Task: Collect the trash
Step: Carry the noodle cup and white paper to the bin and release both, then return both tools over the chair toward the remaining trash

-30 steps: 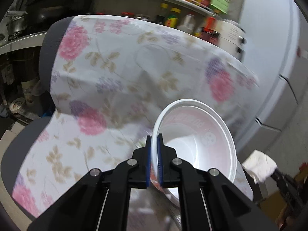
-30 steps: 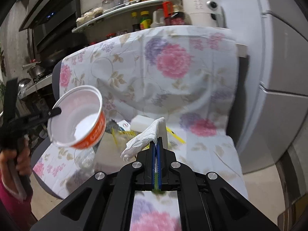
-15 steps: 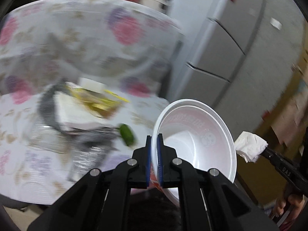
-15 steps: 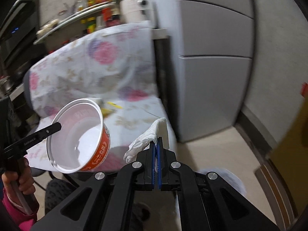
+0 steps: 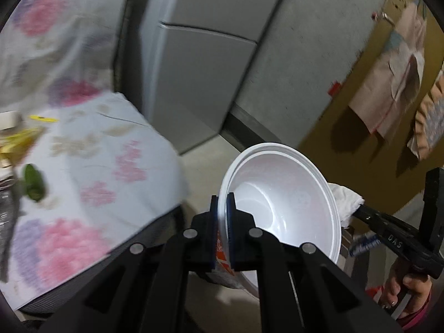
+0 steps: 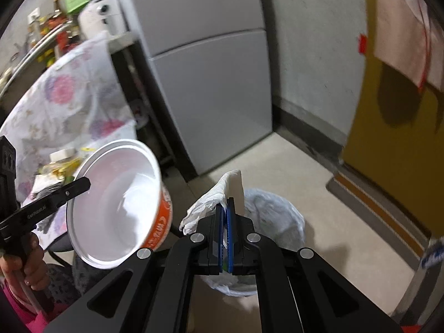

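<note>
My left gripper (image 5: 222, 199) is shut on the rim of a white noodle bowl (image 5: 280, 194) with an orange outside; the bowl also shows in the right wrist view (image 6: 116, 208), held in the air left of my right gripper. My right gripper (image 6: 225, 205) is shut on a crumpled white tissue (image 6: 219, 194), which also shows in the left wrist view (image 5: 345, 199). A trash bin (image 6: 277, 216) lined with a clear plastic bag stands on the floor just beyond and below my right gripper.
A chair with a floral cover (image 5: 97, 172) holds more litter: yellow wrappers (image 5: 19, 138), a green scrap (image 5: 33, 183), a grey bag. A grey refrigerator (image 6: 208, 69) stands behind. A yellow door (image 6: 394, 138) with hanging cloths is to the right. The floor is beige tile.
Both grippers swung right, away from the chair, carrying the bowl and the tissue. The trash bin has come into view under my right gripper.
</note>
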Available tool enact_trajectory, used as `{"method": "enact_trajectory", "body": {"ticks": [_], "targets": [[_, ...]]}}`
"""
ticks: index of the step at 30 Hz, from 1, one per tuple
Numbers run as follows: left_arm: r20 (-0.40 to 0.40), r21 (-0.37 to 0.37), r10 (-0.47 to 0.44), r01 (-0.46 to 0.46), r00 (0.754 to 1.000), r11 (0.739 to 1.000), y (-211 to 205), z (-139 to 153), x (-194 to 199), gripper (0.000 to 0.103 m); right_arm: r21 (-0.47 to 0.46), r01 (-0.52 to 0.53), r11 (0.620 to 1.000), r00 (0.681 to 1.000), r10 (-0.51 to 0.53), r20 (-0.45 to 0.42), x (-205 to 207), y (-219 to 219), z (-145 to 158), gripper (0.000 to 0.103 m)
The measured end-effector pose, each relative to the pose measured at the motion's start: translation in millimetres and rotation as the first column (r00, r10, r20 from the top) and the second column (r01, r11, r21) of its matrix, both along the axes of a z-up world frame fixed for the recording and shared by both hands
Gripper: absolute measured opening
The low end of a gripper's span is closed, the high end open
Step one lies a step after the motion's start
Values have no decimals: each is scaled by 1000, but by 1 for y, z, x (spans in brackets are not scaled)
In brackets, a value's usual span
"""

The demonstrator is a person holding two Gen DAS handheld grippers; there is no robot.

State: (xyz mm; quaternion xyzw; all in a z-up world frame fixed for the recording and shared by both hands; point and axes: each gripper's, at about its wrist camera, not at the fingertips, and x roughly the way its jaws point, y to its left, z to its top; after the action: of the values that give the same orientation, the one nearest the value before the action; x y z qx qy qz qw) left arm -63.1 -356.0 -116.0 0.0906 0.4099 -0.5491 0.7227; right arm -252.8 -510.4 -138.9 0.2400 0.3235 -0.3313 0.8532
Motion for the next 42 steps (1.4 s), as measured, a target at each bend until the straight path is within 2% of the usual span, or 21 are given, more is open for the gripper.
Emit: {"method": "enact_trajectory", "body": {"ticks": [5,7,11,12,13,14,15,20,26,32,38,42], "targets": [[-26,42,-30,31,999,999,-38,-23,-5,4,70,52,996,998,-49,-45,-6,-25,-28,3],[-33,62,-33,35,999,997,-48,-34,-4,4,102,56,993,997,-51,-56,-7,-34,-39,7],[-50,112,-52,58,997,992,-68,-54,-2,5,154,60,986,997,-51,-62,-6,-46,-55,7],[-72,123,-56,64,996,990,-72,-59,-1,9,173,59,983,997,-49,-61,-6,-48,-59,8],[-88,128,-60,71,994,989,-76,-62,0,20,189,55,980,997,-44,-63,-5,-49,-62,16],[-104,131,-63,77,993,988,-79,-65,0,25,197,57,979,997,-45,-63,-5,-51,-64,35],[-114,129,-66,81,991,988,-80,-67,1,26,200,58,978,997,-47,-57,-5,-51,-65,41],[-110,130,-71,85,991,988,-76,-67,2,26,201,47,978,998,-38,-47,-4,-50,-61,43],[-3,90,-11,11,1000,996,-42,-42,14,26,109,43,993,999,-41,-20,-2,-39,-29,44],[106,75,62,-70,992,995,-1,-23,28,26,17,-32,999,999,32,31,23,-8,6,43],[182,64,158,-172,971,983,56,-5,45,26,-26,-129,991,988,130,84,67,22,26,43],[225,72,257,-279,940,957,99,4,63,30,-41,-235,971,965,238,110,109,50,36,43]]}}
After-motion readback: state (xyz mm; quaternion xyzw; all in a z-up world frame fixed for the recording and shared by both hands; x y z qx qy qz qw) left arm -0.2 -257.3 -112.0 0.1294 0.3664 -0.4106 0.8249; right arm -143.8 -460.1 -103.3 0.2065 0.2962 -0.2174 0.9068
